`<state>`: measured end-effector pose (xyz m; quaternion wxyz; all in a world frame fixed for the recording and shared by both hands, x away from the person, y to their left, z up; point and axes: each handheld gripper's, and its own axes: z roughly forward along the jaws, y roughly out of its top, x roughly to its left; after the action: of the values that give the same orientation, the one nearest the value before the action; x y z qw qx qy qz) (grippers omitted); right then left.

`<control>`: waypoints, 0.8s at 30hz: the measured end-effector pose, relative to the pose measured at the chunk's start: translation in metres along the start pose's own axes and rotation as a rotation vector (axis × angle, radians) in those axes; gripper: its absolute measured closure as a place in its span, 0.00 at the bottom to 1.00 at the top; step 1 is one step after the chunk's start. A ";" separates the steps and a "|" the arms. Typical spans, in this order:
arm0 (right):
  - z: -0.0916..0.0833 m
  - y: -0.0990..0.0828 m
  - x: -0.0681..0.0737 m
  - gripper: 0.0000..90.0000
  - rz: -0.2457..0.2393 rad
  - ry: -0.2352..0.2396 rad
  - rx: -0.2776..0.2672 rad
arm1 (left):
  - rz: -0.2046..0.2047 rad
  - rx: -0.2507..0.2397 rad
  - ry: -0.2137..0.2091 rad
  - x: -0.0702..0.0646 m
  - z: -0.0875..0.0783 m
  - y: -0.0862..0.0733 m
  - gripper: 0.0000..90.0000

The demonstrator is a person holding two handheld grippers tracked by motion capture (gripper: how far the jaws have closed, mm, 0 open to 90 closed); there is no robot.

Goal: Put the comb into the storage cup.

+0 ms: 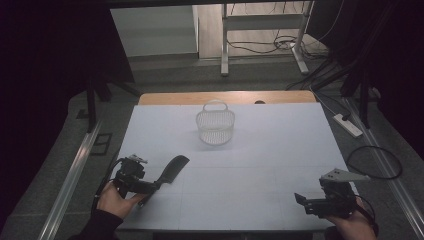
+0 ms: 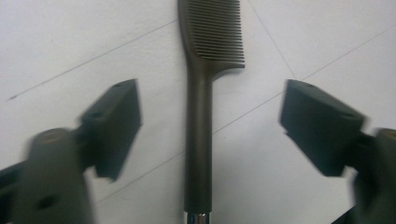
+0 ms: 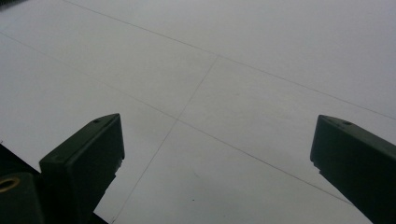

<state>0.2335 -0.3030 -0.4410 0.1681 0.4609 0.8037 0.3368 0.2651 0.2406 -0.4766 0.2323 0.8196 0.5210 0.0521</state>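
While the comb (image 2: 200, 116) lies flat | left gripper (image 2: 210, 121) spread astride its handle | right gripper (image 3: 217, 158) spread

In the left gripper view the dark plastic comb with a metal tail (image 2: 200, 116) is running off the top and bottom edges, its tooth row cut short. Both black jaws are smearing with blur, so their pad faces are probably unreadable.

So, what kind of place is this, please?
Probably a lab or workshop set up for recording, not a home. A white-covered table stands between black curtains, cables trail over the floor, and a power strip lies beside the table.
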 end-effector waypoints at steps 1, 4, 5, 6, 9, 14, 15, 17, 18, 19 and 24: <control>0.000 0.000 0.000 0.04 -0.001 0.000 -0.001 | -0.007 0.000 -0.001 0.001 0.000 -0.001 0.16; 0.000 0.000 0.000 0.04 -0.002 0.000 -0.001 | -0.032 -0.015 0.005 0.004 -0.003 -0.003 0.08; 0.000 0.000 0.000 0.04 -0.002 -0.001 -0.002 | -0.043 -0.020 0.007 0.004 -0.004 -0.004 0.06; 0.000 0.000 0.000 0.04 -0.003 -0.001 -0.003 | -0.055 -0.029 0.003 0.005 -0.006 -0.005 0.02; -0.001 0.000 0.000 0.04 -0.004 -0.001 -0.004 | -0.044 -0.032 -0.015 0.005 -0.009 -0.009 0.00; -0.001 0.000 0.001 0.04 -0.010 0.000 -0.009 | -0.018 -0.040 -0.007 0.004 -0.010 -0.011 0.00; -0.001 0.000 0.001 0.04 -0.014 0.002 -0.011 | -0.008 -0.039 -0.005 0.004 -0.009 -0.011 0.00; -0.001 0.000 0.001 0.03 -0.016 0.003 -0.012 | -0.005 -0.039 -0.001 0.004 -0.008 -0.011 0.00; -0.001 0.000 0.002 0.02 -0.024 0.005 -0.016 | 0.000 -0.037 -0.001 0.004 -0.007 -0.011 0.00; -0.001 0.000 0.002 0.02 -0.024 0.005 -0.016 | 0.006 -0.035 0.002 0.004 -0.005 -0.010 0.00; -0.004 -0.002 0.007 0.00 -0.075 -0.001 -0.041 | 0.031 -0.032 0.018 0.004 0.002 -0.008 0.00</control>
<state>0.2266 -0.2992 -0.4389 0.1903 0.4270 0.8134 0.3463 0.2606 0.2463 -0.4824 0.2400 0.8233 0.5094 0.0714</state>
